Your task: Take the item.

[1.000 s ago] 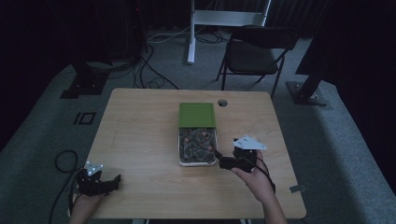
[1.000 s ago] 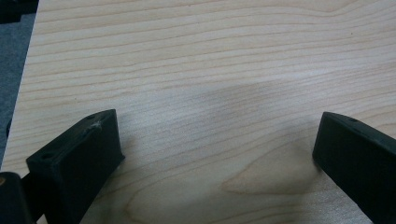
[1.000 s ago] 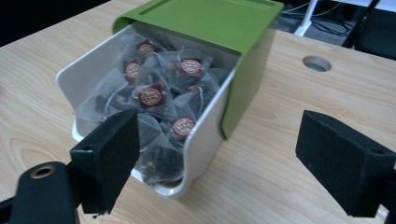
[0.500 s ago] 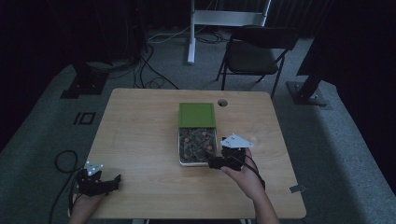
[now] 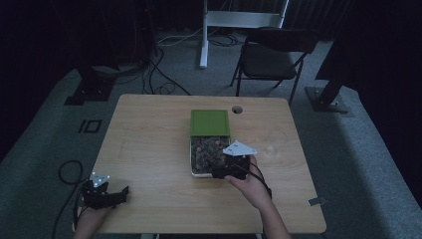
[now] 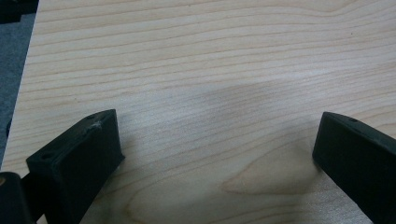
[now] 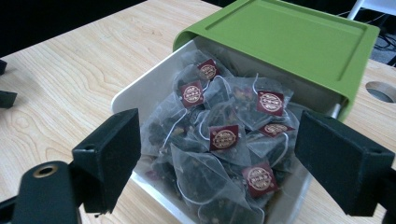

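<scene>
The white tray [image 5: 195,172] lies at the middle of the wooden table [image 5: 149,139], half drawn out from under its green lid [image 5: 210,122]; its long axis runs from the person's edge of the table toward the far edge, with the lid covering the far half. The exposed near half is heaped with pyramid tea bags [image 7: 219,140], each carrying a dark red tag. The right gripper [image 5: 230,168] hovers at the tray's near right corner, and in the right gripper view [image 7: 229,154] the tea bags lie directly ahead of and slightly below its jaws. Those jaws are spread wide, holding nothing; contact with the tray cannot be confirmed. The left gripper [image 5: 102,193] rests well apart from the tray, at the table's near left corner, jaws likewise spread [image 6: 215,154] over bare wood and empty. Judgement: the right gripper is much the nearer to the tea bags and better placed to pick one.
</scene>
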